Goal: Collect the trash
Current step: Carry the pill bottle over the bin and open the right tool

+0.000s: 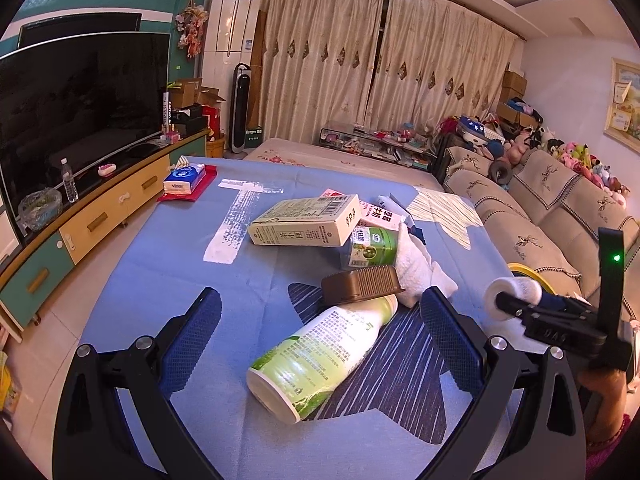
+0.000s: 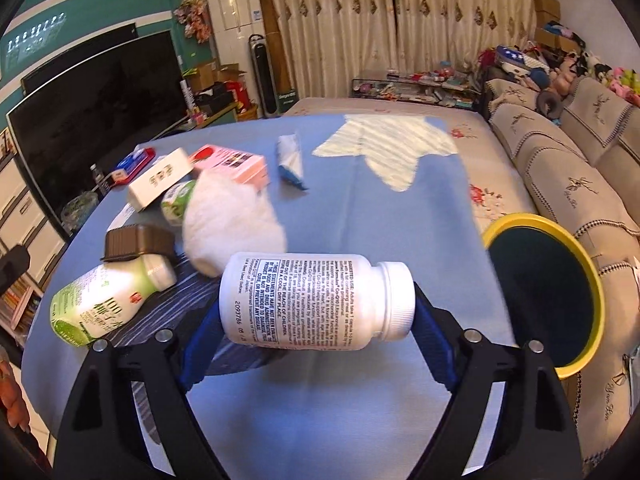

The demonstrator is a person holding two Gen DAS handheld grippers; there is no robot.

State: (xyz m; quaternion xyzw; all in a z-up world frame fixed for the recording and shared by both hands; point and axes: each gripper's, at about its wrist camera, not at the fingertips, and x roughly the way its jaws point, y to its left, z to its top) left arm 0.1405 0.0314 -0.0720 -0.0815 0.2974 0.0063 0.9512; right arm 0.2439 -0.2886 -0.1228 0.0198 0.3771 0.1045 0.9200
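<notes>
My right gripper (image 2: pixel 316 300) is shut on a white pill bottle (image 2: pixel 312 300), gripped end to end and held sideways above the blue tablecloth (image 2: pixel 360 208). To its right stands a yellow-rimmed bin (image 2: pixel 592 280) with a dark inside. My left gripper (image 1: pixel 320 292) is open low over the table, its fingers on either side of a green-and-white drink bottle (image 1: pixel 320 360) that lies flat. Past that bottle are a brown plastic tray (image 1: pixel 362 286), a white crumpled cloth (image 1: pixel 416 268), a small green bottle (image 1: pixel 372 248), a cream carton (image 1: pixel 304 222) and a pink carton (image 1: pixel 380 214).
A blue-and-white wrapper (image 2: pixel 292 158) lies alone mid-table. A tissue pack (image 1: pixel 184 178) sits on a red mat at the far left corner. The TV (image 1: pixel 80 112) and its cabinet run along the left. A sofa (image 1: pixel 540 220) is on the right behind the bin.
</notes>
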